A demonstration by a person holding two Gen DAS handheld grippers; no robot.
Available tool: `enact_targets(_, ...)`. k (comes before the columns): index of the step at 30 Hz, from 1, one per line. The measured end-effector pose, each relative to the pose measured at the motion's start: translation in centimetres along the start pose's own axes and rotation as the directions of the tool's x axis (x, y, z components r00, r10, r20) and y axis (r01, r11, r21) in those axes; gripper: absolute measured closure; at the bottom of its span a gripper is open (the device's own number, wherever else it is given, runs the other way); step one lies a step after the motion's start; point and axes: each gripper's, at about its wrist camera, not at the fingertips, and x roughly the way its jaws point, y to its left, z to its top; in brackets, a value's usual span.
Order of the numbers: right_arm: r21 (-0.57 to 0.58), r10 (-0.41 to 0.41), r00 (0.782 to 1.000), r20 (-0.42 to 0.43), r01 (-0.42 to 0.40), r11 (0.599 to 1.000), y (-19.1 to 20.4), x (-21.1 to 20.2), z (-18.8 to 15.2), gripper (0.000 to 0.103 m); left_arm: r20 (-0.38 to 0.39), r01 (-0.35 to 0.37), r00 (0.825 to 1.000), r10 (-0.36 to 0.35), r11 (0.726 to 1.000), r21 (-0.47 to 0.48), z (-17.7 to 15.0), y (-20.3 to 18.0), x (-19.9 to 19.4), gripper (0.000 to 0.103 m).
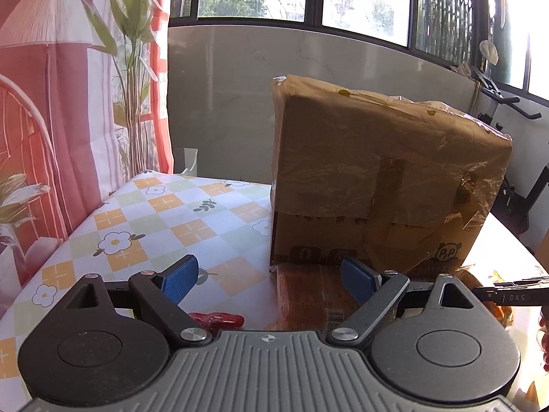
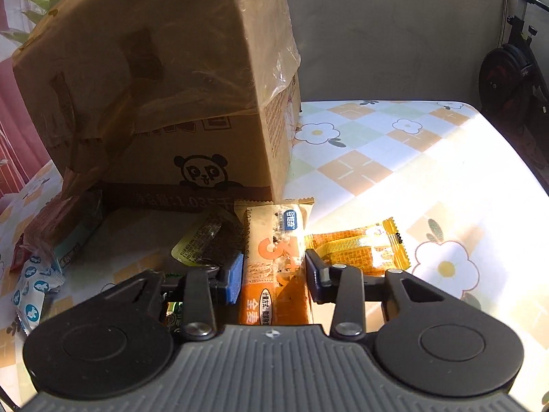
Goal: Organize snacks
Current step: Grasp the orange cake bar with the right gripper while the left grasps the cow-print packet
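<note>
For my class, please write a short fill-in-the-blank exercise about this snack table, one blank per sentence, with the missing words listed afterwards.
1. The right gripper is shut on a long ____ snack packet.
2. The cartoon animal printed on the cardboard box is a ____.
3. The tablecloth shows white ____ among coloured squares.
4. The left gripper has its jaws ____.

Missing words: orange; panda; flowers; open

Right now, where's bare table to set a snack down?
Free: tablecloth left of the cardboard box, up to the curtain; also the sunlit stretch right of the box, beyond the orange packet. Crowded: in front of the box, where the right gripper clamps the bread bar.
</note>
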Motion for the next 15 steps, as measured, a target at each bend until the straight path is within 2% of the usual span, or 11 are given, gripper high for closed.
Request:
enact_targets(5,-0.021,0.006,1.0,0.027,-0.005,1.0,1.2,-1.7,0.5,0.065,0.002,0.04,0.999,-0.04,0.999,0.021,0.1,-0.2,-0.2,0.012)
enact_targets(10,0.028,0.028,0.996,0.086,-0.031,0.999,2.0,-4.1,0.0,0.065,-0.04,0.079,0.996,-0.078,0.997,0.019,-1.7,-1.1,0.2,0.015)
enact_targets(12,0.024,0.065,0.993,0.103,-0.068,0.997,2.4,-4.7,-0.5,0.065,-0.061,0.087,0.994,-0.086,0.996,0.026,-2.6,-1.6,0.4,0.015)
enact_targets(15,0.016,0.07,0.989,0.131,-0.072,0.997,3.0,-5.7,-1.4,0.065,-0.078,0.103,0.992,-0.099,0.993,0.05,-3.6,-2.3,0.5,0.015)
